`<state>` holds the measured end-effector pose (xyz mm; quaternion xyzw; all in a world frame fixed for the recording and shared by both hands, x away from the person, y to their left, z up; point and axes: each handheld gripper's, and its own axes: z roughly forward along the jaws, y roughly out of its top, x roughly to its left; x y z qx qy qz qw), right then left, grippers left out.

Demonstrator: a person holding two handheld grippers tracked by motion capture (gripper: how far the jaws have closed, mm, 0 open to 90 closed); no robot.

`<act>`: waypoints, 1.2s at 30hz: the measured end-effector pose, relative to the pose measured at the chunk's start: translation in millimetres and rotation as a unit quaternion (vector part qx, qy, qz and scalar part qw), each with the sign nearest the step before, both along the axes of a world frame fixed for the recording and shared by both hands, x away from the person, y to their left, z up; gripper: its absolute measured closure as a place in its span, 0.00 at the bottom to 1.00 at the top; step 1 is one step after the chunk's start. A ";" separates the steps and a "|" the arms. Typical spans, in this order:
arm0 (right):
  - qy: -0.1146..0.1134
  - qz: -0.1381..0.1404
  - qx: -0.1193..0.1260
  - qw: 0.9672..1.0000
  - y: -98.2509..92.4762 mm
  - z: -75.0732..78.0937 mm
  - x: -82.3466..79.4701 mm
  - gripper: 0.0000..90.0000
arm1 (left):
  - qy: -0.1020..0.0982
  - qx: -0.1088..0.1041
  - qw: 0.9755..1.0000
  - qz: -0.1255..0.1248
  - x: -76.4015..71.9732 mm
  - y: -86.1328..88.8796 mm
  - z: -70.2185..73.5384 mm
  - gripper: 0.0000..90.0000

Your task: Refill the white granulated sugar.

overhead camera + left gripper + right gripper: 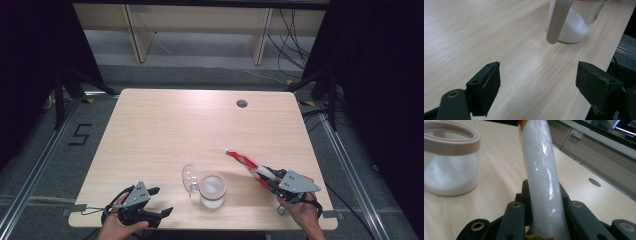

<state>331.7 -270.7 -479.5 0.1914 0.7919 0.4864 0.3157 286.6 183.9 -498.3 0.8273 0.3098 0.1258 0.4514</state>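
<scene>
The right claw (541,225) gripped a soft packet (541,180) of white grains near its lower end, beside the open jar (213,190). It looked light, limp and slippery; mid-body suited gripping. The left claw (544,82) gaped wide, empty.

**Jar in the middle, my tongs to either side**

The jar (213,190) stands on the table (165,130) near my edge, its opened lid (188,179) just left of it. My left gripper (159,201) sits left of the jar, apart from it. My right gripper (263,177) is to the jar's right, with the sachet (243,161) between its jaws, slanting away toward the table's far side.
</scene>
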 end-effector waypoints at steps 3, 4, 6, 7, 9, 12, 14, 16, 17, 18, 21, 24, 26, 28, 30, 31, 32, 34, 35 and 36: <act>0.019 -0.010 0.005 1.000 -3.1 0.1 -0.9 0.85 | -0.001 0.000 1.000 -0.001 -0.3 0.1 0.4 0.22; 0.011 -0.016 0.002 1.000 -5.1 0.6 -0.1 0.85 | 0.001 -0.001 1.000 0.001 -0.1 0.0 0.1 0.22; 0.018 -0.020 0.006 1.000 -8.3 -0.5 -1.8 0.85 | -0.001 -0.002 1.000 0.000 0.0 -0.1 0.1 0.22; 0.034 -0.024 0.012 0.999 -8.3 -0.4 -3.3 0.85 | -0.001 -0.003 1.000 0.000 0.0 -0.2 0.0 0.22; 0.039 -0.031 0.020 0.999 -9.3 0.0 -3.0 0.85 | -0.001 0.000 1.000 0.001 0.1 -0.1 -0.1 0.22; 0.039 -0.039 0.029 0.998 -10.9 -0.7 -2.3 0.85 | -0.001 0.000 1.000 0.001 0.0 0.0 0.0 0.22; 0.039 -0.040 0.032 0.998 -11.4 -1.6 -2.9 0.85 | -0.004 -0.003 1.000 0.000 0.6 0.4 -0.3 0.22; 0.045 -0.046 0.047 0.997 -12.5 -3.0 -2.6 0.85 | -0.012 0.004 1.000 -0.006 1.4 1.3 0.5 0.22; 0.045 -0.046 0.047 0.997 -12.5 -3.0 -2.6 0.85 | -0.012 0.004 1.000 -0.006 1.4 1.3 0.5 0.22; 0.055 -0.046 0.050 0.996 -13.7 -3.0 -2.5 0.85 | -0.011 0.002 1.000 -0.006 1.1 1.1 0.4 0.22; 0.063 -0.055 0.071 0.994 -20.6 -3.6 -1.3 0.85 | -0.010 0.003 1.000 -0.007 1.1 1.1 0.5 0.22; 0.071 -0.063 0.091 0.991 -26.1 -4.8 -2.5 0.85 | -0.008 0.003 1.000 -0.006 0.8 0.8 0.6 0.22; 0.085 -0.066 0.091 0.990 -26.4 -4.8 -4.1 0.85 | -0.010 0.005 1.000 -0.006 1.1 0.9 0.4 0.22; 0.058 -0.073 0.070 0.993 -29.1 -3.5 -3.6 0.85 | -0.010 0.005 1.000 -0.006 1.1 0.9 0.5 0.22; 0.080 -0.081 0.088 0.990 -29.5 -4.0 -5.4 0.85 | 0.000 -0.003 1.000 0.001 -0.4 0.0 0.0 0.22; 0.088 -0.081 0.095 0.988 -30.1 -4.0 -6.2 0.85 | -0.009 0.003 1.000 -0.007 1.1 0.9 0.4 0.22; 0.093 -0.080 0.103 0.987 -31.9 -4.8 -6.4 0.85 | -0.008 0.002 1.000 -0.006 0.9 0.7 0.3 0.22; 0.095 -0.086 0.111 0.985 -34.3 -5.6 -6.3 0.85 | -0.009 0.004 1.000 -0.006 1.0 0.8 0.4 0.22; 0.099 -0.091 0.115 0.984 -34.5 -5.6 -7.9 0.85 | -0.009 0.004 1.000 -0.006 1.0 0.8 0.4 0.22; 0.099 -0.091 0.114 0.984 -35.4 -5.7 -7.7 0.85 | -0.009 0.004 1.000 -0.006 0.9 0.8 0.5 0.22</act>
